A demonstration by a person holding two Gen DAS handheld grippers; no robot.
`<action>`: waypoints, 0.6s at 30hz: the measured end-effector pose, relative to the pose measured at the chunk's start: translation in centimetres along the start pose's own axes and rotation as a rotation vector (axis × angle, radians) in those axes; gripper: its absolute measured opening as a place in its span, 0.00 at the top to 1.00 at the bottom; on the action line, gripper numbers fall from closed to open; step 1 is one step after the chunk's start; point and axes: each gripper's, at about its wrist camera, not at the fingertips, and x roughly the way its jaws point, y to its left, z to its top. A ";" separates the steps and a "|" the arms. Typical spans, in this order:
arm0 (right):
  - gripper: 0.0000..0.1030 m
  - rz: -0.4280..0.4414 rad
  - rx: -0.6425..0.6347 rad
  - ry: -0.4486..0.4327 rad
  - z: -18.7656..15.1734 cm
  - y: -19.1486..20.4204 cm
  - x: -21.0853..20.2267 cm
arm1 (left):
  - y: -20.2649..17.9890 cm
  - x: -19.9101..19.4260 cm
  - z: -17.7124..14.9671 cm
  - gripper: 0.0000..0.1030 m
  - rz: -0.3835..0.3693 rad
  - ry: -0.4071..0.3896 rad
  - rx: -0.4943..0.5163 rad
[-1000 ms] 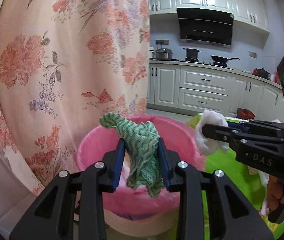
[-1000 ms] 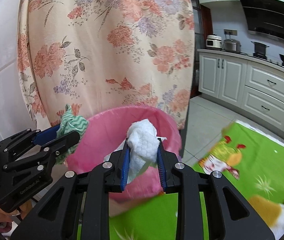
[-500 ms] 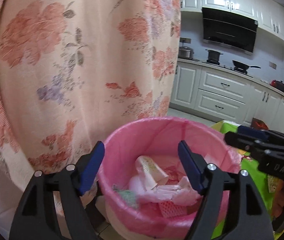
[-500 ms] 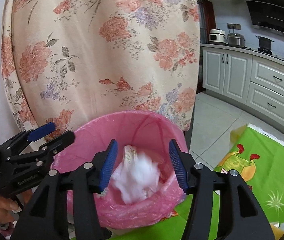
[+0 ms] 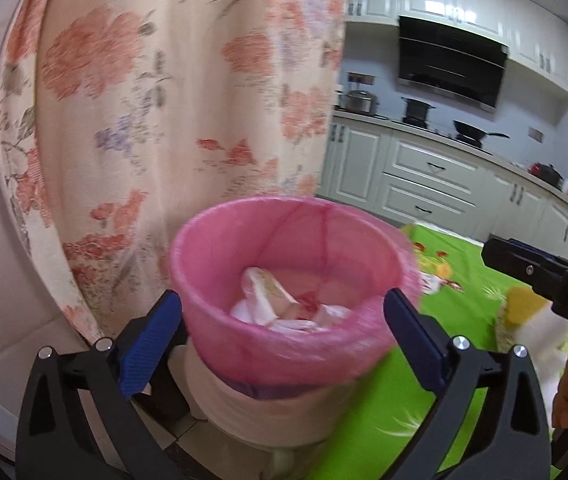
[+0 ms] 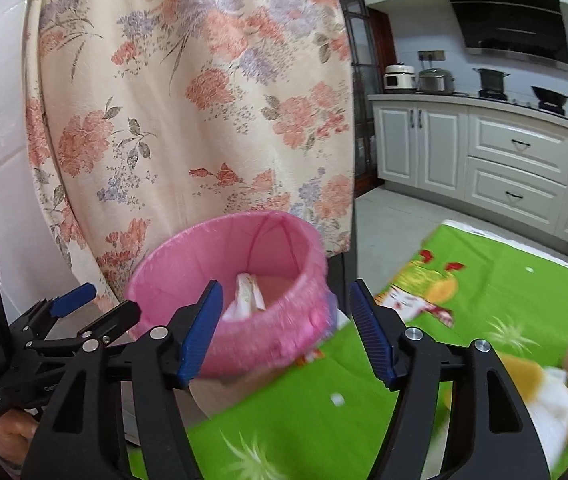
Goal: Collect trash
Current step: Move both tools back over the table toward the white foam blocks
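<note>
A bin lined with a pink bag (image 5: 243, 240) stands beside the green table; it also shows in the right wrist view (image 6: 187, 264). Crumpled paper and tissue trash (image 5: 279, 304) lies inside it. My left gripper (image 5: 284, 340) is open and empty, its jaws spread to either side of the bin's near rim. My right gripper (image 6: 284, 328) is open and empty, just right of the bin over the table edge. The left gripper also shows in the right wrist view (image 6: 95, 308), and the right gripper's finger (image 5: 532, 268) shows in the left wrist view.
A floral curtain (image 5: 163, 100) hangs right behind the bin. The green cartoon tablecloth (image 6: 504, 300) carries a yellow sponge and white scraps (image 6: 548, 392) at the right. White kitchen cabinets (image 6: 504, 148) and a stove stand far behind.
Both grippers opened. The green cloth left the left gripper and the white tissue left the right one, both dropping into the pink bin. Both grippers then drew back slightly.
</note>
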 end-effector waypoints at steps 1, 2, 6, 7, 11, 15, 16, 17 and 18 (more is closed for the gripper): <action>0.38 -0.013 0.006 -0.002 -0.5 -0.4 -0.9 | -0.7 -0.2 -0.3 0.05 -0.008 0.001 0.010; 0.37 -0.026 0.015 -0.005 -1.0 -0.8 -1.8 | -1.4 -0.3 -0.5 0.05 -0.018 0.004 0.020; 0.35 -0.084 0.048 -0.012 -2.8 -2.7 -4.7 | -4.5 -0.8 -1.4 0.05 -0.060 0.004 0.063; 0.35 -0.102 0.058 -0.014 -3.3 -3.3 -5.5 | -5.4 -0.9 -1.7 0.05 -0.074 0.008 0.077; 0.34 -0.159 0.117 -0.012 -5.2 -5.7 -8.2 | -8.2 -1.4 -2.7 0.05 -0.109 0.018 0.110; 0.34 -0.215 0.165 0.012 -7.8 -7.7 -10.1 | -10.6 -1.7 -4.0 0.05 -0.148 0.034 0.142; 0.34 -0.224 0.175 0.021 -8.4 -8.1 -10.3 | -10.9 -1.7 -4.2 0.05 -0.153 0.037 0.149; 0.34 -0.232 0.185 0.032 -9.0 -8.4 -10.5 | -11.3 -1.8 -4.5 0.05 -0.159 0.040 0.156; 0.34 -0.236 0.193 0.040 -9.4 -8.5 -10.5 | -11.8 -1.9 -4.8 0.05 -0.169 0.044 0.165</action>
